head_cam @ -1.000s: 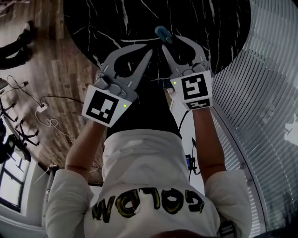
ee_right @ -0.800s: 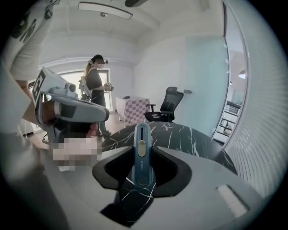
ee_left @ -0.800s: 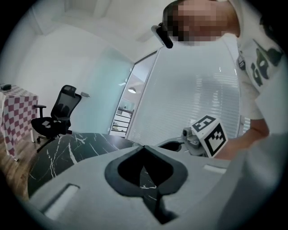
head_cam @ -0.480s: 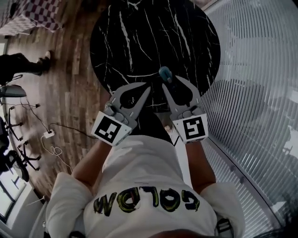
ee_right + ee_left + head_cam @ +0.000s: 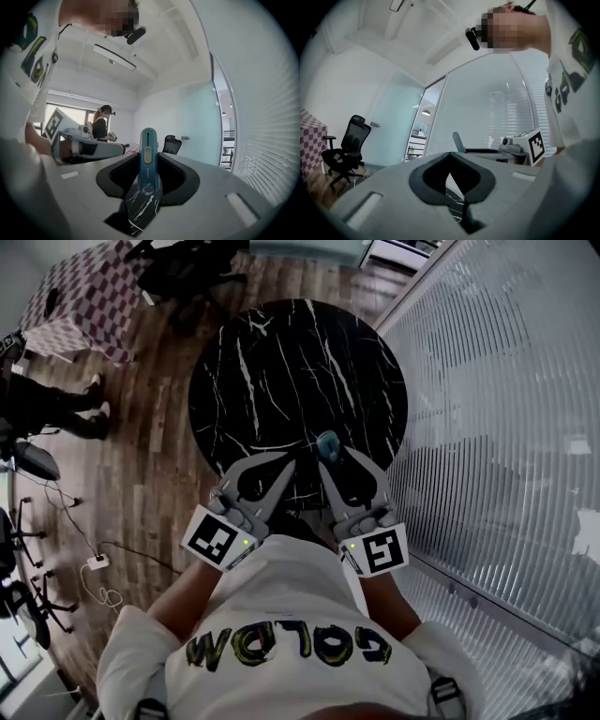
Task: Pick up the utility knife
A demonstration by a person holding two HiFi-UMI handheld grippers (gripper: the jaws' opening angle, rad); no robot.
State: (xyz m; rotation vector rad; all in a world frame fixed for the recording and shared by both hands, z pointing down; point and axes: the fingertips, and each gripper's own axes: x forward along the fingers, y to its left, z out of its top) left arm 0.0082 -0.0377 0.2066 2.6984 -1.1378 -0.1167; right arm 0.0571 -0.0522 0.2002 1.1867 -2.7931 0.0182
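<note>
Trainee: Tongs first. How do they stand?

Mentor: The right gripper is clenched on the utility knife. Its teal handle sits upright between the two dark pads, and the rounded end with the slider sticks out past the tips. The left gripper has its jaws drawn together with nothing between them.

Trainee: And where are both, seen from the head?

Mentor: Just in front of the person's white shirt, side by side and near each other. Their tips lean toward one another over the near edge of the table. The knife shows there as a small teal nub at the right gripper's tips.

Trainee: What kind of table?

Mentor: Round, with a black marble top and white veins. Its veined surface also shows through the gap under the right jaws.

Trainee: Around it?

Mentor: It stands on a wooden plank floor. A white cable with a power strip lies on the floor to the left. A curved glass wall with blinds runs along the right.

Trainee: Farther off?

Mentor: A table under a checked cloth is at the upper left, and a black office chair is beyond the table. A second person stands by the windows.
</note>
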